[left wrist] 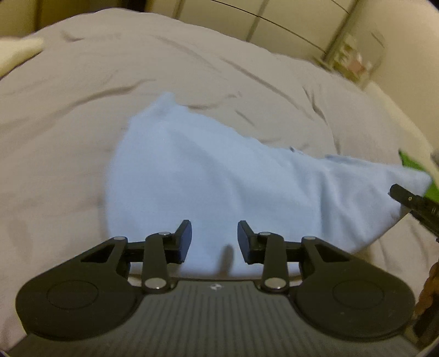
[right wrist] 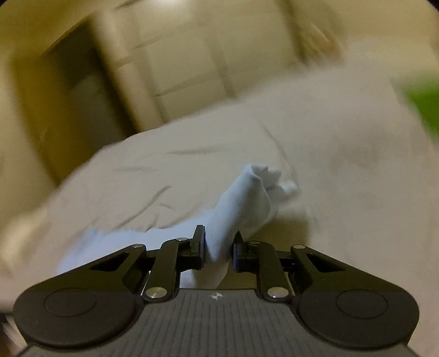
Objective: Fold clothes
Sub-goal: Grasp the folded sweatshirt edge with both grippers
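A light blue garment (left wrist: 208, 175) lies on a bed with a grey-white sheet (left wrist: 109, 90). My left gripper (left wrist: 214, 241) is open and empty, just above the garment's near edge. My right gripper (right wrist: 218, 247) is shut on a bunched fold of the light blue garment (right wrist: 241, 206) and holds it raised off the bed. In the left wrist view the right gripper (left wrist: 411, 204) shows at the far right edge, by the lifted corner of the cloth. Both views are blurred.
Cream drawers and cupboards (left wrist: 274, 24) stand beyond the bed. A small shelf with objects (left wrist: 354, 60) is at the back right. Something bright green (right wrist: 422, 101) lies at the right side of the bed. A pale pillow (left wrist: 16, 52) is at the far left.
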The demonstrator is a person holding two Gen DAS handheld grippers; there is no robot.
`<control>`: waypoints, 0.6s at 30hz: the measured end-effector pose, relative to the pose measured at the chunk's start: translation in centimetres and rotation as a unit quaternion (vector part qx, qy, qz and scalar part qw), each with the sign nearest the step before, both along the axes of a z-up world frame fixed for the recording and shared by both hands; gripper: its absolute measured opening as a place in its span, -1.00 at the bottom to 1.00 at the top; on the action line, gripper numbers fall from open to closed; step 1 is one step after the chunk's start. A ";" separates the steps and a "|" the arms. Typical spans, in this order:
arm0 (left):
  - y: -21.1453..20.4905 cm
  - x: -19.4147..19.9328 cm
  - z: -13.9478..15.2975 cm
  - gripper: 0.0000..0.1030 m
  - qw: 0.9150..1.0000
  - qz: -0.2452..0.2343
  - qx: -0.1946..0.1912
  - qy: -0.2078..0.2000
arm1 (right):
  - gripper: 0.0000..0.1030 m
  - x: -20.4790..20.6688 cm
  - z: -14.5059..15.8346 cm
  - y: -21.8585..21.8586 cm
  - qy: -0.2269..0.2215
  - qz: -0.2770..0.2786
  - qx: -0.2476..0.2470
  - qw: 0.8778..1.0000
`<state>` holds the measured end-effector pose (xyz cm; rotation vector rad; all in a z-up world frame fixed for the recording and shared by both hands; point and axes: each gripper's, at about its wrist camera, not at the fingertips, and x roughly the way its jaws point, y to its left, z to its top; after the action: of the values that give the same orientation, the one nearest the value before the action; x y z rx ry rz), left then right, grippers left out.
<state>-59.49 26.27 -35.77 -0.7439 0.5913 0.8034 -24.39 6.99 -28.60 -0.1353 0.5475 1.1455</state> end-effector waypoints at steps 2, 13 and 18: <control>0.5 -2.1 0.1 -0.41 1.000 0.018 -0.009 -0.020 | -0.64 -4.6 0.6 1.8 -0.089 0.060 -0.010 0.994; 1.4 -6.8 -1.8 -0.41 0.989 0.039 -0.081 -0.118 | -0.36 -19.9 -7.7 6.6 -0.257 0.293 -0.142 0.910; 1.9 -6.4 -2.4 -0.37 0.983 0.038 -0.105 -0.145 | 0.46 -18.3 -6.1 5.1 -0.201 0.307 -0.120 0.922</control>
<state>-65.88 28.21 -38.21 -1.0622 0.3907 0.6916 -42.66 12.05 -34.70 -0.7836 0.2742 1.6005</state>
